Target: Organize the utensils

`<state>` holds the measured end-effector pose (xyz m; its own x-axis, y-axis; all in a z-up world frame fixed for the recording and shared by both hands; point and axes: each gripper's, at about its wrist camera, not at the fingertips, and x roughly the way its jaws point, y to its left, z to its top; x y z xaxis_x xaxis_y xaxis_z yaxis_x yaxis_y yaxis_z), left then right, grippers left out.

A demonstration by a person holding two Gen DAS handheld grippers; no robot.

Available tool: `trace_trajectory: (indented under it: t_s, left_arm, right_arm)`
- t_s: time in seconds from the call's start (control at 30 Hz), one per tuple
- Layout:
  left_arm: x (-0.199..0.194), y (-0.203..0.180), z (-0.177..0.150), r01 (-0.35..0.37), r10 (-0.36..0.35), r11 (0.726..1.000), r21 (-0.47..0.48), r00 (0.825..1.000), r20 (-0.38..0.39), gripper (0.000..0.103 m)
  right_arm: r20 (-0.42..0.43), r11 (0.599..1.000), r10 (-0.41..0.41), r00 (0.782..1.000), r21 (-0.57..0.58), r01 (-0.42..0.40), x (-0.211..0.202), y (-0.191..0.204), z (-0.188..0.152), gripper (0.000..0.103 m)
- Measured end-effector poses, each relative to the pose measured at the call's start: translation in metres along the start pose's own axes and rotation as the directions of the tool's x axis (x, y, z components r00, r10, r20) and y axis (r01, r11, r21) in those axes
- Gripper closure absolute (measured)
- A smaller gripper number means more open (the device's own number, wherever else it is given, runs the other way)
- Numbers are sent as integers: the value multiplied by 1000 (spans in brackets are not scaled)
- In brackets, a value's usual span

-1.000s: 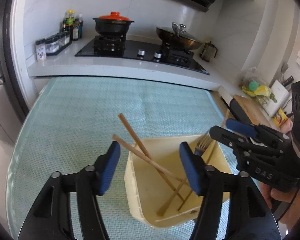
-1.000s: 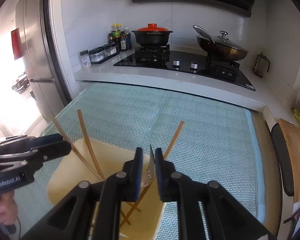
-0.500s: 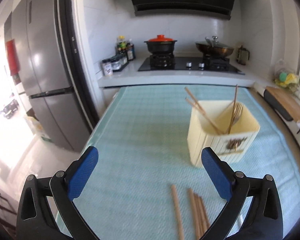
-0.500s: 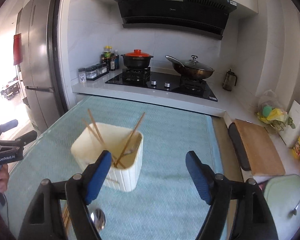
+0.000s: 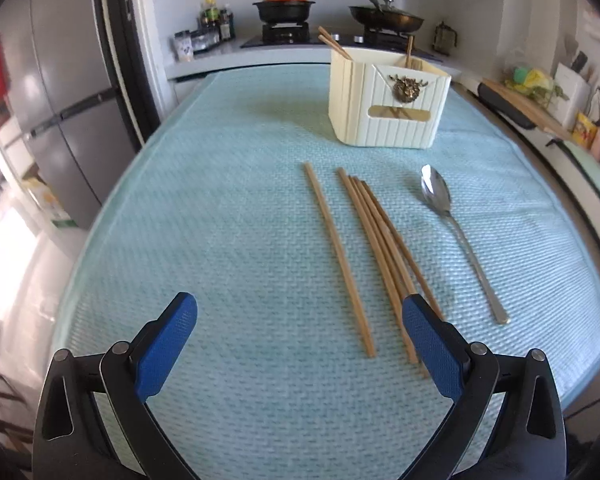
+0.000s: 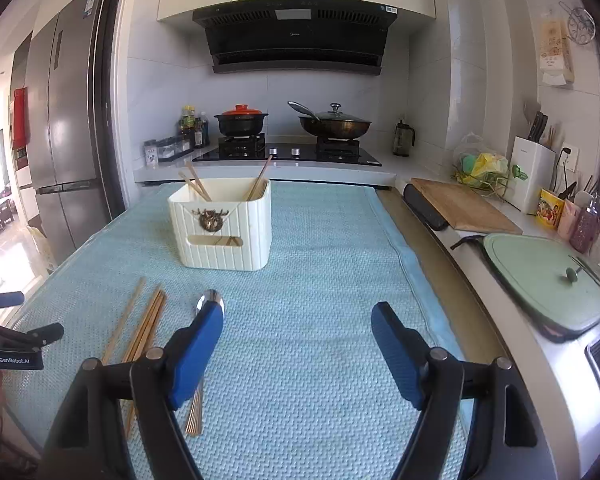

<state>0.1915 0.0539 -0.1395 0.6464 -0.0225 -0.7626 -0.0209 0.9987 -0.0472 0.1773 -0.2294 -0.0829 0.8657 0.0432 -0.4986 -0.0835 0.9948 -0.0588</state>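
Wooden chopsticks (image 5: 374, 256) and a spoon (image 5: 456, 232) are lying on the tabletop (image 5: 220, 200), at six o'clock from the holder (image 5: 386, 100). Both left tongs (image 5: 300, 340) and right tongs (image 6: 298, 344) are hovering spread, empty.

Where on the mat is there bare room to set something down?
Free: the mat left of the chopsticks, and right of the holder up to the mat's edge. Crowded: the strip before the holder, with chopsticks and spoon.
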Motion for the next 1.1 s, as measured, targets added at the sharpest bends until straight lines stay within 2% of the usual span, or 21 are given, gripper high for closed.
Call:
trace_trajectory:
  t_s: [0.07, 0.17, 0.27, 0.5, 0.93, 1.1]
  left_arm:
    - [0, 4, -5, 18, -18, 999, -46, 1000, -10, 1]
    - [-1, 3, -5, -34, 34, 999, -26, 999, 14, 1]
    - [-1, 5, -5, 9, -8, 999, -35, 1000, 8, 1]
    - [5, 6, -8, -48, 49, 998, -28, 999, 18, 1]
    - [18, 17, -10, -18, 17, 997, -73, 1000, -16, 1]
    - [18, 19, -12, -29, 28, 996, -83, 999, -17, 1]
  right_arm:
    - [-12, 999, 22, 1000, -24, -23, -3, 11, -13, 25]
    - [-28, 997, 65, 997, -47, -67, -2, 24, -23, 25]
    - [-37, 994, 84, 996, -66, -86, -1, 32, -29, 25]
    - [-60, 993, 97, 994, -64, -100, 4, 39, -36, 25]
    - [-93, 991, 114, 989, -61, -120, 12, 39, -40, 25]
    - [-102, 991, 116, 988, -58, -122, 15, 39, -41, 25]
